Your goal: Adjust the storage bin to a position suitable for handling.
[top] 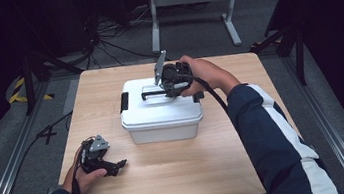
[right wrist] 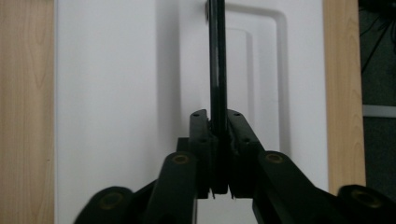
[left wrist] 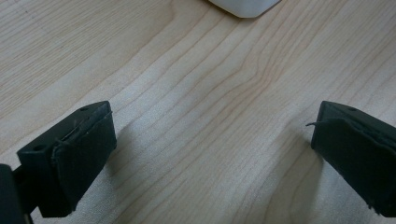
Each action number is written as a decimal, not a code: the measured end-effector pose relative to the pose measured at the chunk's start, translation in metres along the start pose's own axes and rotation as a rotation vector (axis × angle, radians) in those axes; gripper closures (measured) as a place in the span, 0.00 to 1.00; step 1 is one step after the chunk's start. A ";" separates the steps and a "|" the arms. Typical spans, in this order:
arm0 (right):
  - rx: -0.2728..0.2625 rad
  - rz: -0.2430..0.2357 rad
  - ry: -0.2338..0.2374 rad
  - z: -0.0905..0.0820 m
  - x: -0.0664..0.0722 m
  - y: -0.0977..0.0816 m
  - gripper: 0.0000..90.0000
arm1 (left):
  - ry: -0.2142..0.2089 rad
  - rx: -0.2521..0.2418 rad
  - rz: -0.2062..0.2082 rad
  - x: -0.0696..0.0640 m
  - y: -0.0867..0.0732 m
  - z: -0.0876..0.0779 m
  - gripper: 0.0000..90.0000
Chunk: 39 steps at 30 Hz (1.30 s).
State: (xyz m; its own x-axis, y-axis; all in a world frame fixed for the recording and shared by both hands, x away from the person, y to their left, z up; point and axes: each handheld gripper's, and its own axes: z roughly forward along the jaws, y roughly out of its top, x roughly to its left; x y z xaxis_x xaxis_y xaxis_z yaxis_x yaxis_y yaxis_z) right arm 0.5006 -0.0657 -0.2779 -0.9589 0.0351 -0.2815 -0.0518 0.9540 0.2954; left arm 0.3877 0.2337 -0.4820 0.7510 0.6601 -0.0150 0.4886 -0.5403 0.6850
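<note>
Here we have our right tool (right wrist: 218,154) clamped on the black handle (right wrist: 217,70) of the white box (top: 161,113), which sits mid-desk (top: 180,176), slightly toward the far side. The grip is made; lifting the box, or its lid, looks to be what remains. The lid lies flat, with 2 black side latches (top: 124,102) seemingly fastened. Our left tool (top: 117,165) rests low on the desk near the front-left corner, jaws wide and empty.
</note>
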 end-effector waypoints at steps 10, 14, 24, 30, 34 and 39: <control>-0.042 -0.005 -0.040 -0.010 0.001 0.002 0.94 | 0.001 -0.001 0.002 0.000 0.000 0.000 0.00; -0.078 0.014 -0.046 -0.021 0.000 0.001 0.94 | 0.000 -0.001 -0.002 0.000 0.000 0.000 0.00; -0.126 0.018 -0.088 -0.046 0.000 -0.010 0.94 | 0.002 0.000 -0.006 0.000 0.000 0.000 0.00; -0.131 0.015 -0.096 -0.055 0.003 -0.019 0.94 | -0.001 0.001 -0.007 -0.001 0.000 0.000 0.00; -0.143 0.009 -0.116 -0.064 0.006 -0.029 0.94 | 0.000 0.004 0.002 0.000 0.000 0.000 0.00; -0.154 0.025 -0.134 -0.075 0.008 -0.043 0.94 | 0.001 0.004 0.002 0.000 0.000 0.000 0.00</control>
State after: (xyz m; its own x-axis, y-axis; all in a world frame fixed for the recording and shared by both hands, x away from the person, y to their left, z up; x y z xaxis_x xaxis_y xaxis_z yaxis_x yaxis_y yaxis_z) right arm 0.4740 -0.1287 -0.2244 -0.9152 0.1074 -0.3885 -0.0803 0.8959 0.4369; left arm 0.3878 0.2336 -0.4815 0.7516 0.6595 -0.0134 0.4890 -0.5434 0.6823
